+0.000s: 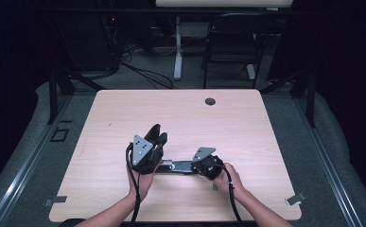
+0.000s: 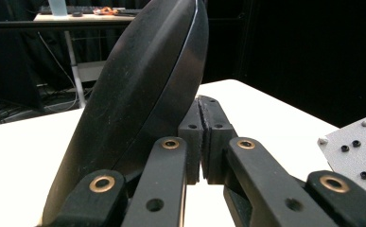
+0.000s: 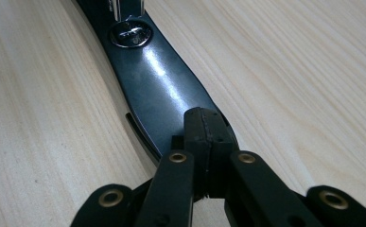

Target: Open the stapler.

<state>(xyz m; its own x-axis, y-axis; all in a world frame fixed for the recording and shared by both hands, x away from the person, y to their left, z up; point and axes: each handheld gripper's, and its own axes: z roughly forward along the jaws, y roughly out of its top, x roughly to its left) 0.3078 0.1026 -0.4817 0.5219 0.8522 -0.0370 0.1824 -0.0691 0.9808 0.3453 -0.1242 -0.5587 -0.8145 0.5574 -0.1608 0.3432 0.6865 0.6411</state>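
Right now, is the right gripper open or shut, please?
Shut: the right gripper has its jaws pressed together, resting on the dark metal tool.

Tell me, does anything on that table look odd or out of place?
Nothing looks spilled or broken. One slightly odd thing: the dark metal tool lies flat between the claws, while a big black curved piece stands tilted up beside the shut left claw. I cannot tell whether it is attached.

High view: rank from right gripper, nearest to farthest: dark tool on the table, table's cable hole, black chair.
From the right gripper:
1. Dark tool, touching it, just to its left.
2. Cable hole, at the table's far edge.
3. Black chair, on the floor beyond the table.
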